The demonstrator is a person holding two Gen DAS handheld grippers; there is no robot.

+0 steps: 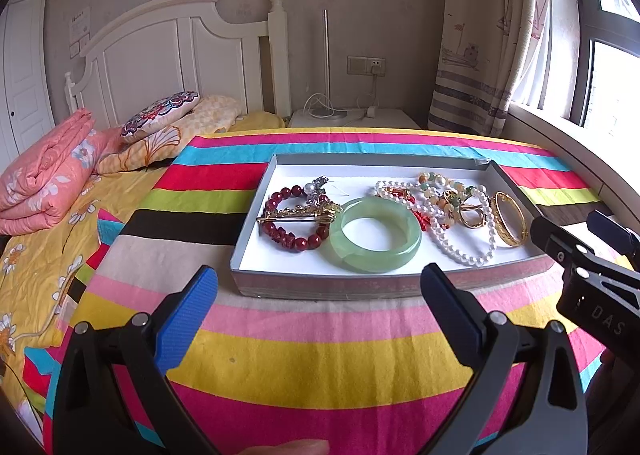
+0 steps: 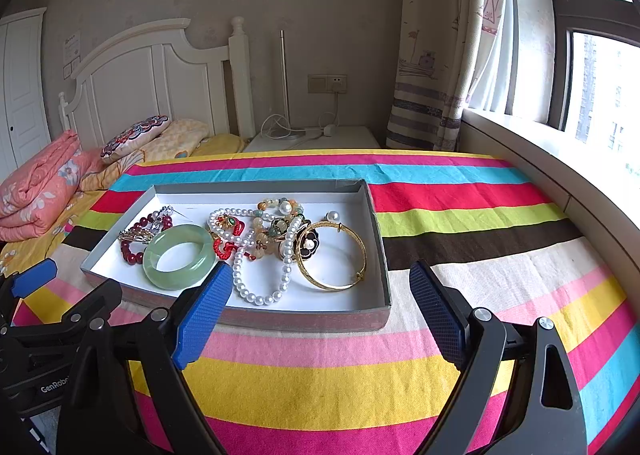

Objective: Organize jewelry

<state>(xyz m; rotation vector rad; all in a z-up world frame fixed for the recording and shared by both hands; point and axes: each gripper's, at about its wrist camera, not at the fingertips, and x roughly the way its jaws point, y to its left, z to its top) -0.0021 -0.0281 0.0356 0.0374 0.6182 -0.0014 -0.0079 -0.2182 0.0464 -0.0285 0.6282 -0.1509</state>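
I see the jewelry lying loose in a shallow grey tray (image 1: 256,287) with a white floor, straight ahead at my twelve o'clock on the striped cloth (image 1: 320,355). A pale green jade bangle (image 1: 375,235) lies flat near the tray's front wall. At its nine o'clock, touching it, sits a dark red bead bracelet (image 1: 294,219) with a gold brooch (image 1: 296,215) across it. At the bangle's three o'clock a white pearl strand (image 1: 460,239) loops toward the front wall, tangled at its far end with red cord and multicoloured beads (image 1: 440,183). A gold bangle (image 2: 332,255) lies just beside the pearls, nearest the tray's right wall; from the right wrist it lies flat, with a small dark flower piece (image 2: 308,245) at its inner edge.

My left gripper (image 1: 320,307) hangs spread wide and empty just short of the tray's front wall. My right gripper (image 2: 320,307) is likewise parted with nothing between its fingers, over the tray's front right corner.

The cloth carries bright bands of pink, yellow, blue, red and brown. At ten o'clock lie a folded pink quilt (image 1: 44,183) and pillows (image 1: 160,117) before a white headboard (image 1: 168,55); at two o'clock, a curtain (image 1: 492,35) and window (image 1: 612,87).
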